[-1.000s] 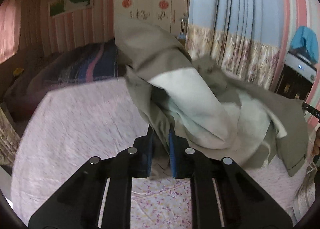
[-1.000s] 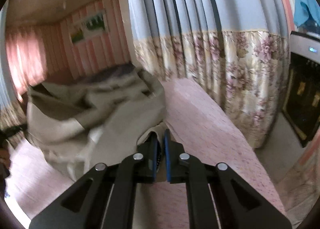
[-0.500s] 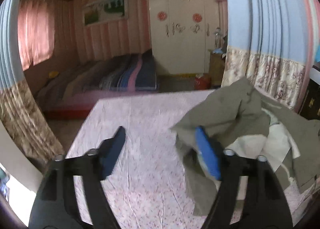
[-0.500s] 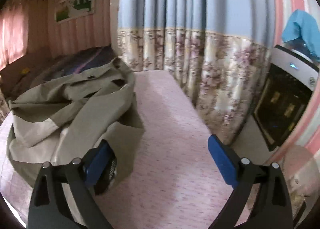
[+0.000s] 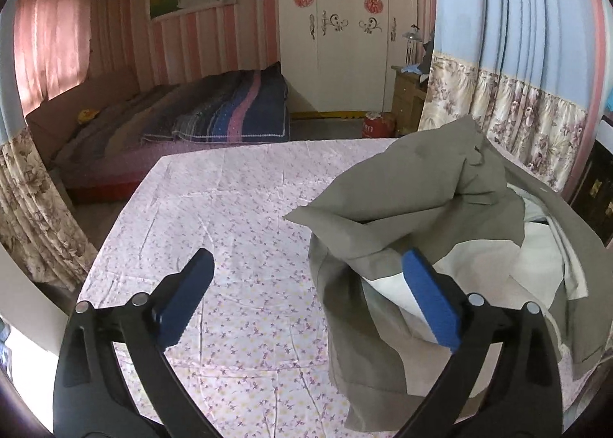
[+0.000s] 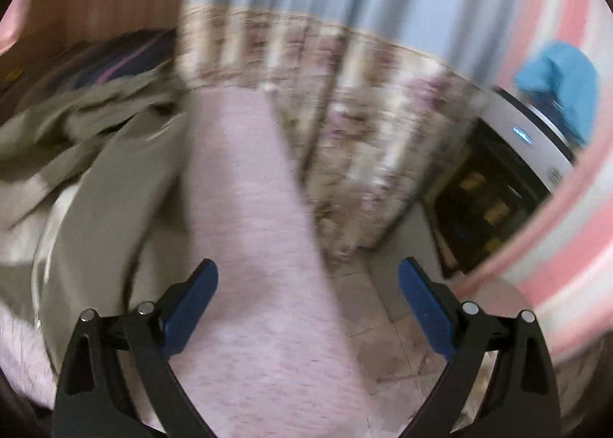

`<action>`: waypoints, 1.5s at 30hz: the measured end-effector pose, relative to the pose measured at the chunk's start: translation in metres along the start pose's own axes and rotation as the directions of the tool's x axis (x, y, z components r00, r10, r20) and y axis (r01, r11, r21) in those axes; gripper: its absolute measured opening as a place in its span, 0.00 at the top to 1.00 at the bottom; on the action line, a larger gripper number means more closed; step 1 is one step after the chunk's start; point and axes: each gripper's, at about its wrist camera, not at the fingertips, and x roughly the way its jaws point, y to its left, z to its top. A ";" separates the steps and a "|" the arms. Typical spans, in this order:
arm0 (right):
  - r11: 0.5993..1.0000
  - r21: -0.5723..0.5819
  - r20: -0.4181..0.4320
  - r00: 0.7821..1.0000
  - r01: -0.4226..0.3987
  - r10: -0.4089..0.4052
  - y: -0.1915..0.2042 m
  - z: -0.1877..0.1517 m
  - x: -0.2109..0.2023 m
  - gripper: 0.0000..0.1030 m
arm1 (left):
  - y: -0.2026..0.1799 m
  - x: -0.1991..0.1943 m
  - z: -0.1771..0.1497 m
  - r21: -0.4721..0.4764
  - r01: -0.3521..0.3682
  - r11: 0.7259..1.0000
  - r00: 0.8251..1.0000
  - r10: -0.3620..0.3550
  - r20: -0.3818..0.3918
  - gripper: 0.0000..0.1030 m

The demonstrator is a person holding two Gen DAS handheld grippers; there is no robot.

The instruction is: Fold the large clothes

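Note:
An olive-green jacket (image 5: 417, 185) with a pale lining lies crumpled in a heap on the right part of the pink flowered sheet (image 5: 237, 223). My left gripper (image 5: 306, 284) is open and empty above the sheet, its right finger just over the jacket's near edge. In the blurred right wrist view the jacket (image 6: 88, 154) lies at the left on the sheet (image 6: 249, 208). My right gripper (image 6: 308, 292) is open and empty over the sheet's right edge.
A bed with a dark striped blanket (image 5: 230, 112) and a white wardrobe (image 5: 345, 28) stand beyond the sheet. Flowered curtains (image 5: 517, 108) hang close on the right. A dark cabinet (image 6: 494, 200) and tiled floor (image 6: 387, 307) lie right of the sheet's edge.
Both grippers were shut on the jacket a second ago, then opened and let it drop onto the sheet. The right gripper is now swinging, blurring its view.

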 end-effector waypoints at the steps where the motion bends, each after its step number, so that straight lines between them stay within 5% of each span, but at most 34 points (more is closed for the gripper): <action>1: 0.997 0.072 0.038 0.999 0.004 -0.007 -0.013 0.000 -0.004 0.07 | -0.002 0.002 0.001 0.002 0.003 1.000 1.000 -0.003 -0.003 0.05; 8: 0.977 0.116 0.169 0.973 -0.179 0.159 0.013 0.020 0.002 0.04 | -0.015 0.020 0.004 -0.002 0.011 1.000 1.000 -0.011 -0.023 0.03; 13: 0.931 0.019 0.176 0.918 -0.365 0.356 0.078 0.068 0.038 0.03 | -0.030 0.059 0.005 0.031 0.019 0.999 0.995 -0.016 -0.097 0.03; 17: 0.842 -0.040 0.078 0.838 -0.538 0.540 0.130 0.112 0.104 0.02 | -0.040 0.110 0.007 0.065 0.022 0.998 0.982 -0.009 -0.189 0.03; 20: 0.863 -0.044 -0.057 0.864 -0.503 0.501 0.161 0.127 0.168 0.02 | -0.040 0.138 0.010 0.070 0.030 0.997 0.976 -0.014 -0.218 0.03; 22: 0.850 -0.030 -0.111 0.847 -0.526 0.520 0.174 0.133 0.199 0.02 | -0.038 0.153 0.018 0.057 0.067 0.996 0.975 -0.053 -0.218 0.03; 24: 0.827 0.005 -0.199 0.810 -0.563 0.552 0.186 0.136 0.232 0.05 | -0.033 0.166 0.029 0.019 0.128 0.992 0.968 -0.121 -0.219 0.20; 25: 0.809 0.022 -0.222 0.786 -0.587 0.577 0.192 0.137 0.243 0.29 | -0.029 0.171 0.033 0.002 0.154 0.988 0.964 -0.150 -0.221 0.28; 26: 0.796 0.028 -0.237 0.769 -0.605 0.593 0.199 0.139 0.250 0.77 | -0.027 0.176 0.037 -0.007 0.178 0.984 0.959 -0.175 -0.222 0.48; 27: 0.803 0.015 -0.234 0.779 -0.596 0.582 0.204 0.142 0.250 0.92 | -0.023 0.180 0.042 -0.018 0.194 0.981 0.957 -0.194 -0.215 0.64; 29: 0.787 -0.019 -0.174 0.777 -0.617 0.605 0.212 0.154 0.236 0.95 | -0.018 0.178 0.055 0.007 0.186 0.983 0.968 -0.182 -0.172 0.81; 32: 0.767 -0.077 -0.066 0.770 -0.638 0.634 0.216 0.175 0.202 0.97 | -0.001 0.157 0.085 0.004 0.146 0.989 0.987 -0.145 -0.062 0.89; 38: 0.787 -0.145 0.157 0.771 -0.600 0.617 0.211 0.233 0.135 0.97 | 0.037 0.125 0.161 0.010 0.053 0.999 0.994 -0.054 0.092 0.89; 43: 0.840 -0.164 0.177 0.822 -0.518 0.542 0.218 0.283 0.151 0.96 | 0.056 0.165 0.206 -0.011 -0.030 0.999 0.995 0.031 0.097 0.87; 45: 0.874 -0.165 0.147 0.865 -0.456 0.479 0.226 0.294 0.180 0.91 | 0.063 0.198 0.220 -0.022 -0.062 0.998 0.997 0.063 0.055 0.74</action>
